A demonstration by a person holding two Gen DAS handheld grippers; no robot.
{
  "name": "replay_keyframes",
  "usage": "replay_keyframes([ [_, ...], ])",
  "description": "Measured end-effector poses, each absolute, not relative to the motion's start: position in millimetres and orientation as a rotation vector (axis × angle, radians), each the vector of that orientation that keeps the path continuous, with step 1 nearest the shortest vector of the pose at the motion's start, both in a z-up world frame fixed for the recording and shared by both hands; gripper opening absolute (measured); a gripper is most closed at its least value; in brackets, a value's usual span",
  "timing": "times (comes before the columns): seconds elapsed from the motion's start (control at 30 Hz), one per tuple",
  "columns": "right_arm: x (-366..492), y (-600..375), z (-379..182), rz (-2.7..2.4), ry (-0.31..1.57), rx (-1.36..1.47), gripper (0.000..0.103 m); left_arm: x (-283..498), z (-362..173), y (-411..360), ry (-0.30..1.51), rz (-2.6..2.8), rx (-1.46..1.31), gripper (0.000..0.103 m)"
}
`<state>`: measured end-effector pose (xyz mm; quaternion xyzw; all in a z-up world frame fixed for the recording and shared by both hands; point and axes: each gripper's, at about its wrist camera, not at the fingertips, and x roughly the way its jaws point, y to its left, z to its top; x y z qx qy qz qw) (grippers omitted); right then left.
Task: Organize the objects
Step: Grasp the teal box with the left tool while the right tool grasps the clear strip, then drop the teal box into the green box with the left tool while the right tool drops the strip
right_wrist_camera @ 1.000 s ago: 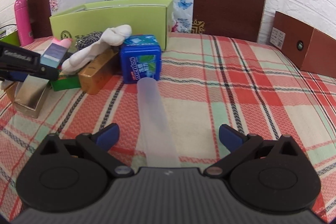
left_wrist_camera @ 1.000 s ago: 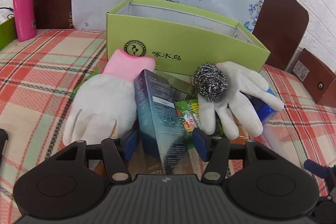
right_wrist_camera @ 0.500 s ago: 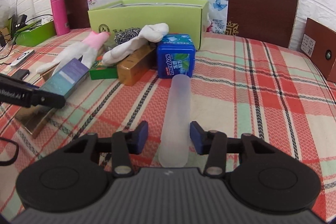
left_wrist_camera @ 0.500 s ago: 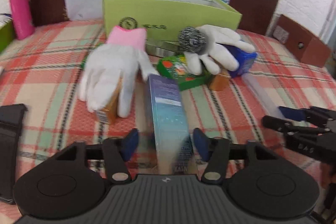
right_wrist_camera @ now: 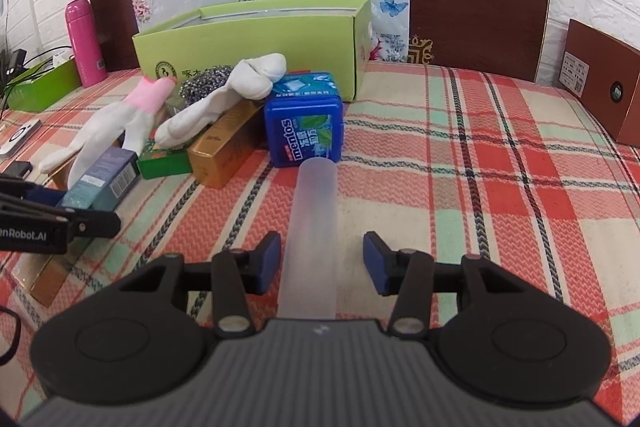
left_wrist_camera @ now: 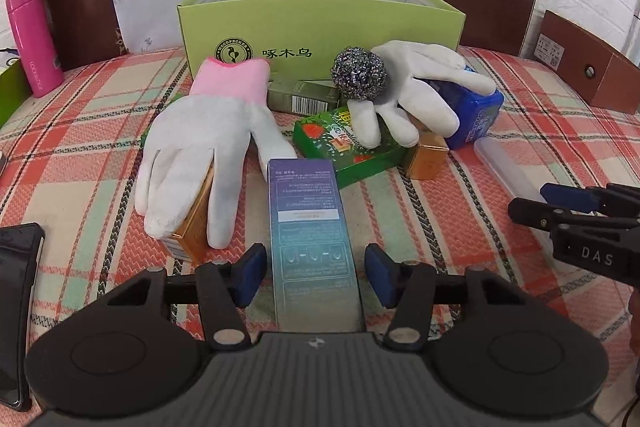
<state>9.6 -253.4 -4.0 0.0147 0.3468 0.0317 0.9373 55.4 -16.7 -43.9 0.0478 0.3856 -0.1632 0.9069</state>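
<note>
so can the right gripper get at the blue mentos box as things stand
Probably not directly. The frosted tube lies between the right gripper pads, not visibly pinched, its far end at the blue mentos box. Otherwise the cloth ahead is clear.

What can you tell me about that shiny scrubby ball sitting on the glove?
The scrubby ball is a round tangle of shiny silver metal wire, like a pot scrubber. It looks springy and rough. It sits on the white glove, near the glove's wrist end, just in front of the green box. The glove lies over a pile of small boxes. Neither gripper is touching it.
</note>
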Motion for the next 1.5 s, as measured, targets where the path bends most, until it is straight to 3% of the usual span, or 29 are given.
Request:
replay_keyframes([
  [0.1,9,-252,-4,0.069,0.709,0.023,0.047,56,-44,-16,0.794,-0.335,0.094,0.057],
  [0.2,4,-249,-5,0.087,0.705,0.006,0.036,56,-45,-18,0.789,-0.331,0.101,0.057],
  [0.23,3,-248,-5,0.091,0.702,0.001,0.028,55,-44,-19,0.789,-0.335,0.109,0.052],
  [0.27,2,-248,-5,0.093,0.701,0.000,0.027,54,-43,-20,0.788,-0.334,0.113,0.045],
  [0.47,-9,-256,14,0.145,0.682,0.113,0.027,41,-25,-11,0.770,-0.388,0.071,0.041],
  [0.87,18,-258,87,0.219,0.480,0.135,0.027,64,55,-8,0.546,-0.419,-0.010,0.041],
  [1.23,108,-247,108,0.199,0.429,0.072,0.027,154,88,-16,0.495,-0.351,-0.049,0.041],
  [1.5,190,-246,94,0.156,0.451,-0.017,0.027,238,84,-22,0.513,-0.286,-0.085,0.041],
])
